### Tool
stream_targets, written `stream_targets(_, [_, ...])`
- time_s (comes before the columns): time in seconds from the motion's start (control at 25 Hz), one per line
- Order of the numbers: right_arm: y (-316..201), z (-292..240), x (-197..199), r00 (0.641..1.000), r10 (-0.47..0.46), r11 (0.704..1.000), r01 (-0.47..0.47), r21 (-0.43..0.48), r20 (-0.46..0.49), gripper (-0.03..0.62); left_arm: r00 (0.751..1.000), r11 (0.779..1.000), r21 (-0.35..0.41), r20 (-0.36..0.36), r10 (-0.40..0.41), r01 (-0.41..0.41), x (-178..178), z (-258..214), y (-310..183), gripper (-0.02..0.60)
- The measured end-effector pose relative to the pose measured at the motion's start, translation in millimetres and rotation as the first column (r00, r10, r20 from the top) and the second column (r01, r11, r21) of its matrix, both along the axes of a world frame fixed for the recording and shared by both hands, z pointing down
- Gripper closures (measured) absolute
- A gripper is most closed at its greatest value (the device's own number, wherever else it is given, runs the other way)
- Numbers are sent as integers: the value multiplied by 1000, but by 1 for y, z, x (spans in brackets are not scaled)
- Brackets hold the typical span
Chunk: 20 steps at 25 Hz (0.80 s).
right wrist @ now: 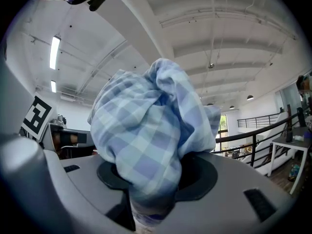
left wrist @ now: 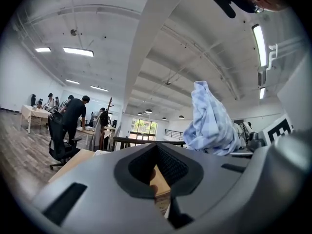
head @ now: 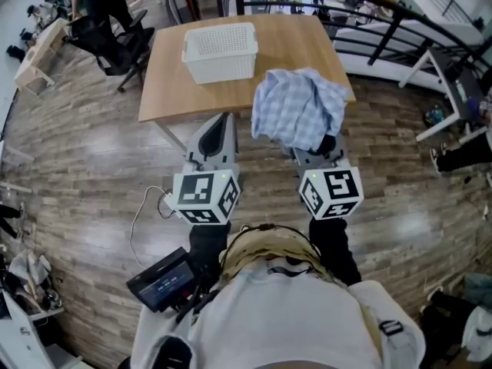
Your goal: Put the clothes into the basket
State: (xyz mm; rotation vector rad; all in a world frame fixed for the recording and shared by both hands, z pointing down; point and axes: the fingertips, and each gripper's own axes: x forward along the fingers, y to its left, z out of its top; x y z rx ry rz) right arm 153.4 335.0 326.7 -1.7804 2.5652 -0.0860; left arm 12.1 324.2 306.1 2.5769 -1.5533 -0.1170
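Note:
A blue-and-white checked cloth (head: 296,110) hangs bunched from my right gripper (head: 314,149), over the near right corner of the wooden table (head: 165,83). In the right gripper view the cloth (right wrist: 151,126) fills the space between the jaws, which are shut on it and hide their own tips. A white slatted basket (head: 221,51) stands empty on the table's far middle, up and left of the cloth. My left gripper (head: 221,126) is held level at the table's near edge, jaws together with nothing in them. In the left gripper view the cloth (left wrist: 209,123) shows at the right.
A black office chair (head: 115,44) stands left of the table. A dark railing (head: 400,21) and a white desk (head: 446,75) lie to the right. A white cable (head: 146,206) loops on the wood floor near my feet. People (left wrist: 73,113) stand at far desks.

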Motion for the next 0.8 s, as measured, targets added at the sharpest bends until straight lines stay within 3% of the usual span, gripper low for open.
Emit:
stream_targets(0.56, [-14, 24, -14, 999, 7, 999, -5, -45, 43, 361, 1000, 999, -26, 0, -21, 21, -28, 18, -12, 581])
stream_targets(0.8, [-25, 36, -28, 998, 34, 997, -29, -77, 58, 359, 999, 998, -43, -13, -43, 42, -62, 25, -21, 581])
